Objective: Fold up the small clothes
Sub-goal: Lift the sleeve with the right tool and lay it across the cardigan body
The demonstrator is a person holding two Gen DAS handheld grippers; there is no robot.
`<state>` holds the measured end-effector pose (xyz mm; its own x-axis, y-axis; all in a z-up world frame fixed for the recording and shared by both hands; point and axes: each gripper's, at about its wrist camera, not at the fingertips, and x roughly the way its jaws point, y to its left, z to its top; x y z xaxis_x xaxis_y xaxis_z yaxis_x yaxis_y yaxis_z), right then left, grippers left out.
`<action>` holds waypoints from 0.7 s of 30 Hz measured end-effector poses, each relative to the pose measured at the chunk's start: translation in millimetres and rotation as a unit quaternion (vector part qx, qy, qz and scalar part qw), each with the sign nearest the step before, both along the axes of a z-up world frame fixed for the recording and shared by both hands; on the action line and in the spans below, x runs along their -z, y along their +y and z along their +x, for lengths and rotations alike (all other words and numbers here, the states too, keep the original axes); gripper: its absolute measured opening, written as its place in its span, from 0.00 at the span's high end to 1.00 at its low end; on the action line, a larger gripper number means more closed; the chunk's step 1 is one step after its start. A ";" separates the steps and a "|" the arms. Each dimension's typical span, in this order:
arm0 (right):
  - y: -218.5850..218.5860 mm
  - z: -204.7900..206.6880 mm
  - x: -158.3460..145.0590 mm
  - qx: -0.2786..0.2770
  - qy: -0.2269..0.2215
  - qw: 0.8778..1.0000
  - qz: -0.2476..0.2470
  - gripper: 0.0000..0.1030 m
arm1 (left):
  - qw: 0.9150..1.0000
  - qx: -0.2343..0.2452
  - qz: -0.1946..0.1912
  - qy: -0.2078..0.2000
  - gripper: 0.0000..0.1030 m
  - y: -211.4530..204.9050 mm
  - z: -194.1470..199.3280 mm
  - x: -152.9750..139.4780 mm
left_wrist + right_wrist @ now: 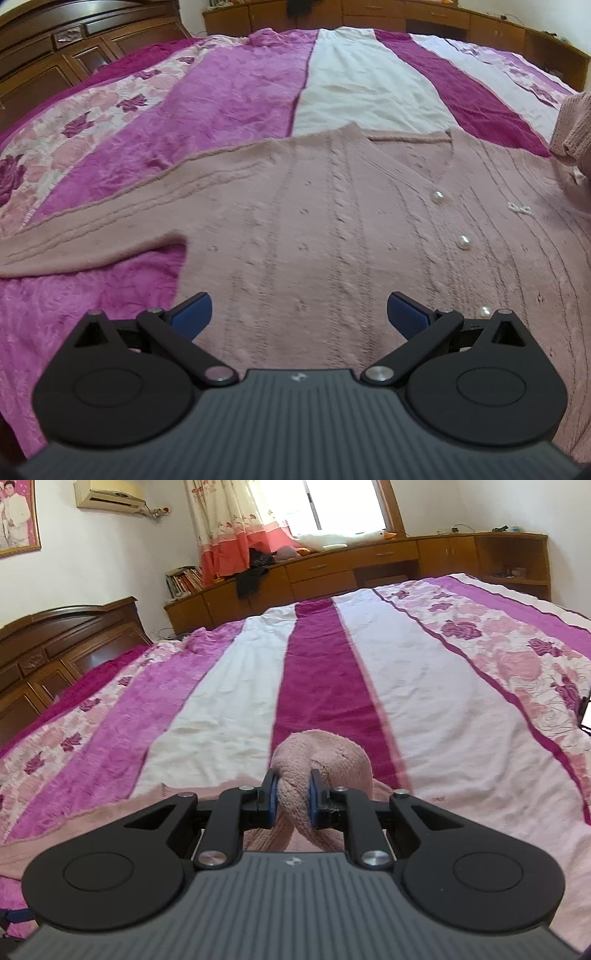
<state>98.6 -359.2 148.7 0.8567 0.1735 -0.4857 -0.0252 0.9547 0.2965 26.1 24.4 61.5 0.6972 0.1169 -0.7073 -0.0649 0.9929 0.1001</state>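
Left tongs (299, 314) spread apart above pink knitted pearl-buttoned cardigan (332, 229), flat on striped magenta floral bedspread (229, 96), right tongs (291, 797) clamped on bunched cardigan sleeve (321, 753), lifted over bed.

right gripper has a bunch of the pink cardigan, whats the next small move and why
Probably carry the right gripper leftward across the cardigan and lay its pinched sleeve over the chest. The body lies flat, buttons up; the left gripper hovers open, holding nothing.
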 end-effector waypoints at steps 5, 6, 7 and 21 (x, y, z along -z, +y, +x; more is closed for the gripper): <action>17.2 2.7 -11.8 -0.009 -0.004 1.000 0.027 0.83 | 1.000 -0.012 -0.002 -0.012 0.00 12.3 -1.2 -6.9; 21.7 3.1 -14.7 -0.012 -0.006 1.000 0.028 0.83 | 1.000 -0.013 -0.003 -0.014 0.00 14.1 -1.3 -7.6; 26.2 3.7 -18.1 -0.013 -0.009 0.999 0.031 0.83 | 1.000 -0.015 -0.003 -0.016 0.00 16.7 -1.4 -8.5; 112.4 17.2 -41.5 -0.063 -0.018 0.996 0.059 0.83 | 0.999 -0.041 -0.017 -0.029 0.00 47.7 -7.7 -14.0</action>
